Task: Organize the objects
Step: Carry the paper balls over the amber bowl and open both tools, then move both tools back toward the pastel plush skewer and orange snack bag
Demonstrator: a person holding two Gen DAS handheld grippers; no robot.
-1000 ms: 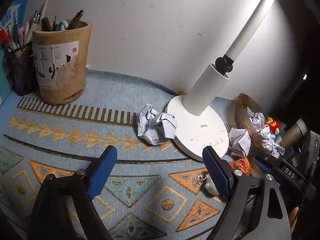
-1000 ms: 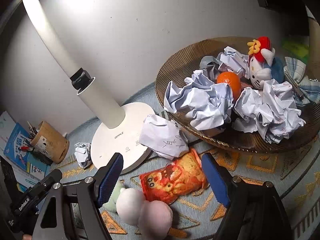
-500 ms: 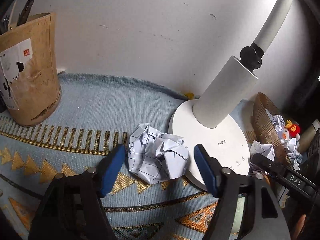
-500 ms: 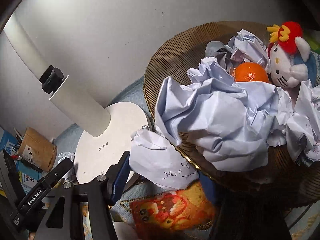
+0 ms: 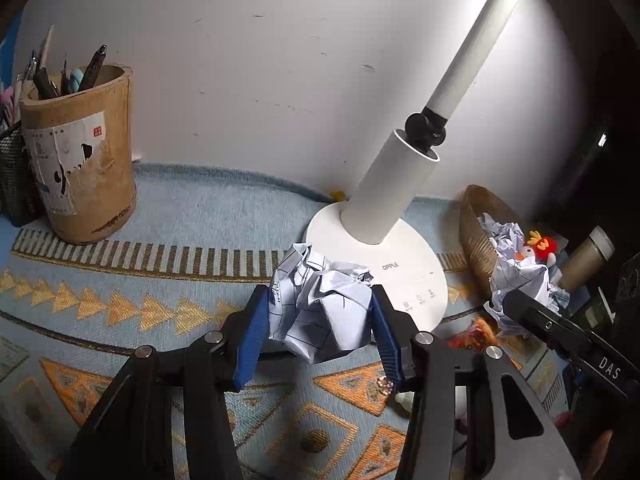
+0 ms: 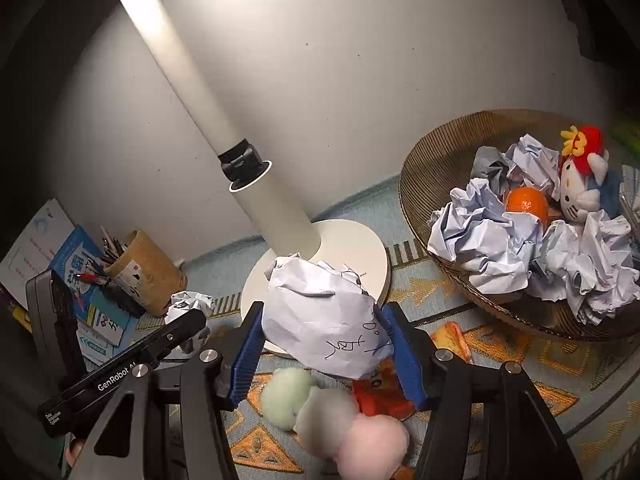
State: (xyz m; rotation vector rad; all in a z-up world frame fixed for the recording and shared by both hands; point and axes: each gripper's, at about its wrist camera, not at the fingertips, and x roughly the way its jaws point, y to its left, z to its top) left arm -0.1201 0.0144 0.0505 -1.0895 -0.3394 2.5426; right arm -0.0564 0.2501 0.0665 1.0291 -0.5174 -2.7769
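My left gripper is shut on a crumpled ball of grid paper and holds it above the patterned mat, in front of the lamp base. My right gripper is shut on a crumpled white paper ball with handwriting, lifted above a snack packet. A woven basket at the right holds several paper balls, an orange and a Hello Kitty plush. The basket also shows in the left wrist view.
A white desk lamp stands in the middle by the wall. A bamboo pen holder stands at the left beside a black mesh cup. Pastel pom-poms lie below my right gripper. Books lie far left.
Both grippers closed on paper balls and lifted them. The left one moved in on the grid paper by the lamp. The right one pulled its paper back from the basket edge.
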